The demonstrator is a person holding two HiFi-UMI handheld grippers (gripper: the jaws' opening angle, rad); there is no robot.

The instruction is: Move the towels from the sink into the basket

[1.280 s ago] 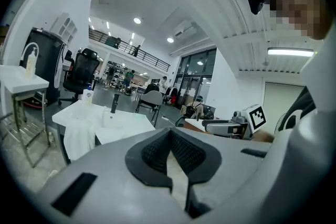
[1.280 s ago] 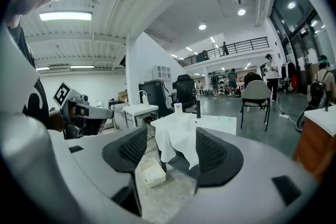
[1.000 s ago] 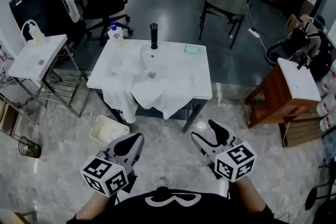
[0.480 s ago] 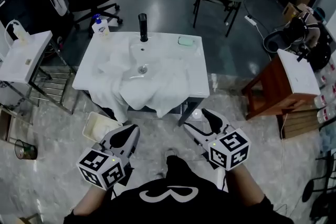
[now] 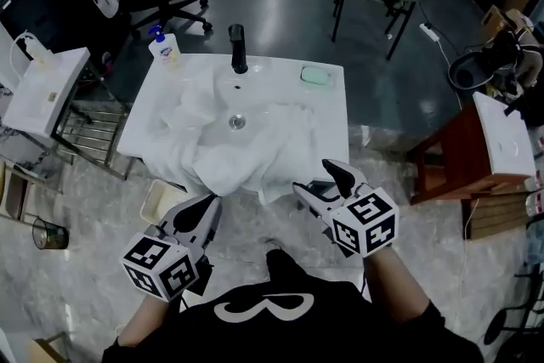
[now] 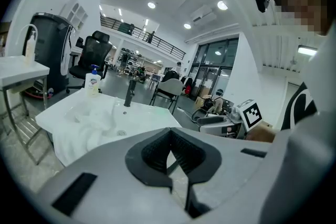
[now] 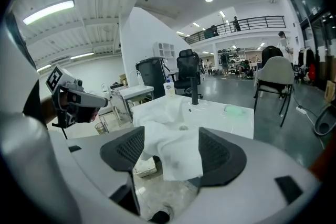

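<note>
White towels (image 5: 229, 150) lie heaped in the white sink (image 5: 327, 119) and hang over its front edge. A pale basket (image 5: 158, 201) stands on the floor under the sink's left front corner. My right gripper (image 5: 313, 177) hovers just in front of the hanging towel, jaws open and empty; in the right gripper view the towels (image 7: 176, 149) show beyond the gap of the right gripper (image 7: 170, 153). My left gripper (image 5: 208, 207) is held low, beside the basket, its pads meeting with nothing in them. The left gripper (image 6: 176, 160) looks toward the towels (image 6: 86, 128).
On the sink top stand a black faucet (image 5: 239, 48), a soap bottle (image 5: 166, 53) and a green soap dish (image 5: 314, 76). A small white table (image 5: 42, 93) stands left, a brown wooden stand (image 5: 472, 153) right, a bin (image 5: 48, 235) lower left. Chairs stand behind.
I have stepped closer to the sink. Both grippers moved forward; the right one now reaches the front edge with the hanging towel, and the left one has come up beside the basket.
</note>
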